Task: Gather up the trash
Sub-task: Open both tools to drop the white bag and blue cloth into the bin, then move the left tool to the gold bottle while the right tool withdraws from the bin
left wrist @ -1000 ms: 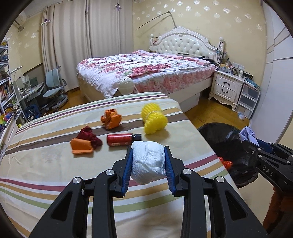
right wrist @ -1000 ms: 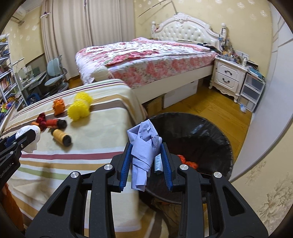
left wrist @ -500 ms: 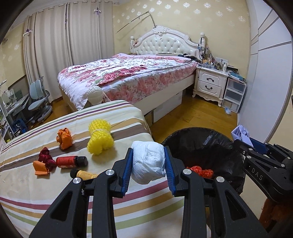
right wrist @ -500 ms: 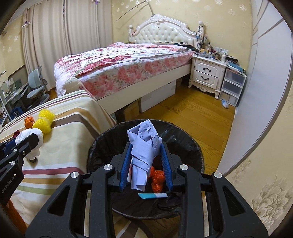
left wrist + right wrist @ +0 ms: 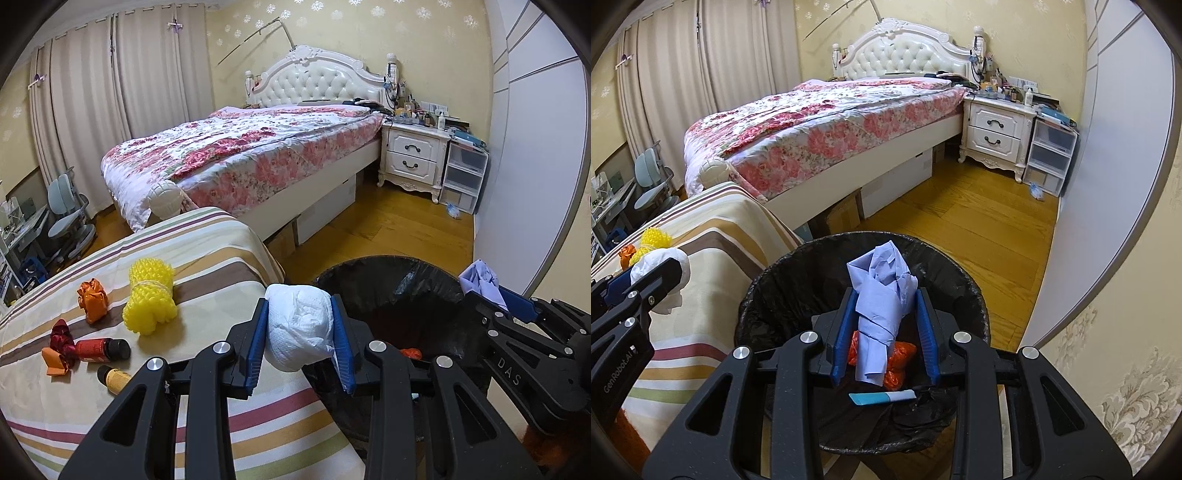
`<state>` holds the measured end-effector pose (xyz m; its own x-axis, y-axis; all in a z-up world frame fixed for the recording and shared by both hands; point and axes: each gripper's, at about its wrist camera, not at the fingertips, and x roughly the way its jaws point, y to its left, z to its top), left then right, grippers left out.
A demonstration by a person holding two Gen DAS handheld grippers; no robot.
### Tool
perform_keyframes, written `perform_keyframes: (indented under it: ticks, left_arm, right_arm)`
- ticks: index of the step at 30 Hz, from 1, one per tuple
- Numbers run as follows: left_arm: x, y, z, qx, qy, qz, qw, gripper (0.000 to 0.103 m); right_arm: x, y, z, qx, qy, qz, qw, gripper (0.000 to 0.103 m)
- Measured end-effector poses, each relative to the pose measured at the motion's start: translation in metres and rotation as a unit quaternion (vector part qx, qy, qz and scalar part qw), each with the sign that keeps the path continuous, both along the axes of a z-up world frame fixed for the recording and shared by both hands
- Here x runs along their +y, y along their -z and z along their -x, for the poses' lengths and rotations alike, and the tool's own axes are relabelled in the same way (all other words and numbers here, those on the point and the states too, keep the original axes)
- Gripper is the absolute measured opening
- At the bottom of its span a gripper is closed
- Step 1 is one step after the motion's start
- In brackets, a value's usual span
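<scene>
Moved: both grippers have swung from over the striped table toward the bin since a second ago; the bin, at the frame edge before, now fills the right wrist view.
Left gripper (image 5: 300, 332): fingers narrow, blue pads clamped on either side of a white wad (image 5: 298, 328). It hangs over the table's edge, beside the bin's (image 5: 388, 280) near rim.
Right gripper (image 5: 882, 321): fingers narrow, holding a crumpled lilac paper (image 5: 881, 295) upright, directly above the bin's (image 5: 768, 295) open mouth.
Bin: round, lined with a black bag, standing on the wood floor (image 5: 979, 229) just beside the table (image 5: 221, 251). Inside lie orange wrappers (image 5: 901, 354) and a light blue strip (image 5: 882, 397).
Still on the table: a yellow mesh roll (image 5: 149, 299), an orange wrapper (image 5: 92, 300), a dark red wrapper (image 5: 61, 334) over an orange scrap (image 5: 55, 363), a red bottle (image 5: 99, 350) with a black cap, and a yellow-brown bottle (image 5: 114, 378) lying partly behind the left gripper's frame.
Cross views: the right gripper's lilac paper shows at the right edge of the left wrist view; the left gripper and its wad show at the left edge of the right wrist view.
Room: a bed (image 5: 258, 147) with a floral cover and a white nightstand (image 5: 415, 155) behind.
</scene>
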<state>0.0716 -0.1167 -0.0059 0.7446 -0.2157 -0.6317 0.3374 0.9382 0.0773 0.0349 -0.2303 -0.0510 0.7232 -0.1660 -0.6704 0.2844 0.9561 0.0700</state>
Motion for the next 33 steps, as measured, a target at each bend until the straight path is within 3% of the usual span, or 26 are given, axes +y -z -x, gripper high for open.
perform_keyframes:
  ticks: [13, 16, 18, 23, 33]
  left_arm:
    - [-0.018, 0.011, -0.015, 0.011, 0.008, -0.015, 0.9998, 0.035]
    - [-0.02, 0.015, -0.015, 0.013, 0.004, -0.018, 0.9997, 0.042]
    - [-0.02, 0.016, -0.015, 0.013, 0.003, -0.02, 0.9997, 0.053]
    - [-0.017, 0.018, -0.013, 0.008, -0.002, -0.019, 0.9998, 0.068]
    - [0.007, 0.008, -0.006, 0.005, -0.025, -0.013, 0.9996, 0.075]
  right_arm:
    - [-0.009, 0.01, -0.006, 0.013, 0.005, -0.009, 1.0, 0.033]
    - [-0.011, 0.011, -0.007, 0.015, 0.007, -0.009, 1.0, 0.036]
    - [-0.012, 0.01, -0.007, 0.012, 0.012, -0.008, 1.0, 0.043]
    - [-0.015, 0.008, -0.004, 0.009, 0.019, -0.008, 1.0, 0.044]
    - [-0.003, 0.0, 0.003, 0.001, 0.009, -0.008, 1.0, 0.05]
